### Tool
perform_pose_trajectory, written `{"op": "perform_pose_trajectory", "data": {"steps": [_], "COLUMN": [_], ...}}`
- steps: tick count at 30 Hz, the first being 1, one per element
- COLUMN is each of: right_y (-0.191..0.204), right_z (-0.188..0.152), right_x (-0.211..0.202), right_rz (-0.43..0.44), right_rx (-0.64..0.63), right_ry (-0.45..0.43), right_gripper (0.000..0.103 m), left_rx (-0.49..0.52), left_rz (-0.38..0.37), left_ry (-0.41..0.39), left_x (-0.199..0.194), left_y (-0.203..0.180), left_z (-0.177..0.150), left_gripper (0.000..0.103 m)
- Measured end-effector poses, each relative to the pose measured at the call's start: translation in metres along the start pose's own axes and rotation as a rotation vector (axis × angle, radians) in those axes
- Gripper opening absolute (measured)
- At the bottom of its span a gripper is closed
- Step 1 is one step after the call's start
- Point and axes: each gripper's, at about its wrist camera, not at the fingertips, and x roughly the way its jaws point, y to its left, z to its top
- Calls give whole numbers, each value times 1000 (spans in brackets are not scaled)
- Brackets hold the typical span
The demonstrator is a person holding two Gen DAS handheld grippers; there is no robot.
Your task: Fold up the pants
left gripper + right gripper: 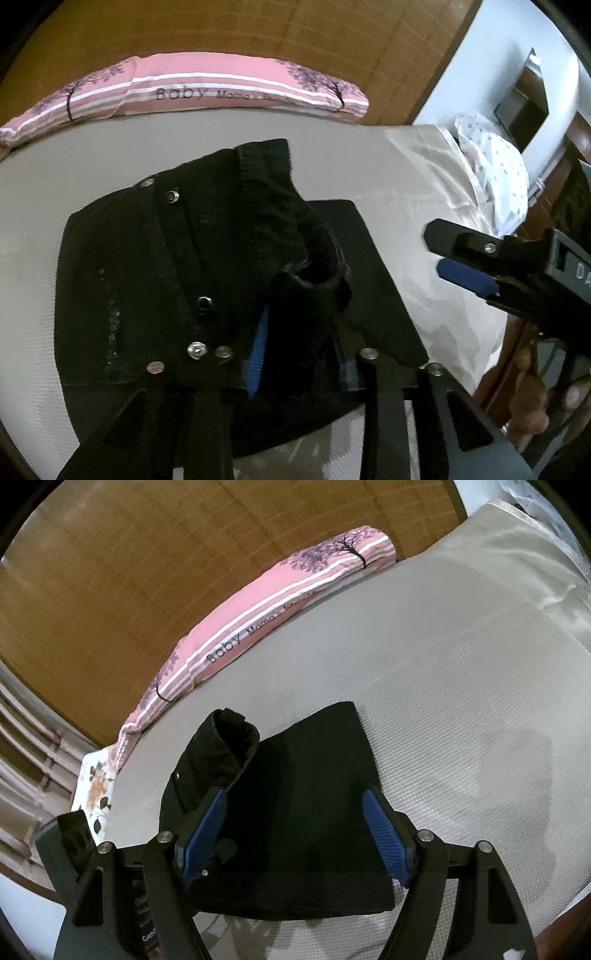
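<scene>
Black pants (147,277) lie folded into a rectangle on the grey mattress (369,166). Metal snaps run along the top layer. A raised, curled fold of fabric (306,284) stands at the tips of my left gripper (303,321). Its blue pads (258,350) stand a little apart with their faces showing, not pressing the cloth. In the right wrist view the same curl (229,731) rises at the left end of the pants (314,812). My right gripper (295,797) hangs wide open above the pants, nothing between its pads. From the left wrist it shows as the right gripper (437,251) at the right.
A pink striped pillow (207,92) lies along the wooden headboard (258,29) at the mattress's far edge. A white dotted cloth (495,166) sits at the far right corner. A hand (532,406) holds the right gripper. A floral cloth (96,782) lies off the mattress's left side.
</scene>
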Motion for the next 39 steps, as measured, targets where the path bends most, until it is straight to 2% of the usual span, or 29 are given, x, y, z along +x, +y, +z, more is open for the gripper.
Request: {"op": "perform_pose_trajectory", "data": {"steps": [4,6,9,13,16,22,25,31,39], "right_y": [-1,-2,-2,0,1,-1,-3,-5,5], "right_z": [-3,-3,-6,-10,-16,-19,-16,-9,7], "right_x": [4,5,8,13,22,41,52,71,96], "right_rz": [13,18,18,57,81,107,118,122,166], "right_rx": [11,15,9,-2,1,8,-4,-50,-123], "right_ry": [22,24,29,57,95,168,195,237,236], "right_gripper": [74,74,74,74,74,73,70,64,64], "left_rx": [27,13,15,38,0,-102,-130,-174,-196], "left_rz": [-36,-108,-142,-84,-26,81,134,178,204], "left_ry": [-4,-6,-43,-83,-85,-84,-71,-21,7], "left_x": [-12,-22,-39,-58,-65,-73,-70,-56,-48], "left_y": [-2,1,1,10,30,78,93,109,116], "left_z": [-1,-2,-4,-6,-10,-24,-30,-38,-41], "left_gripper": [39,42,42,45,49,49,50,50,57]}}
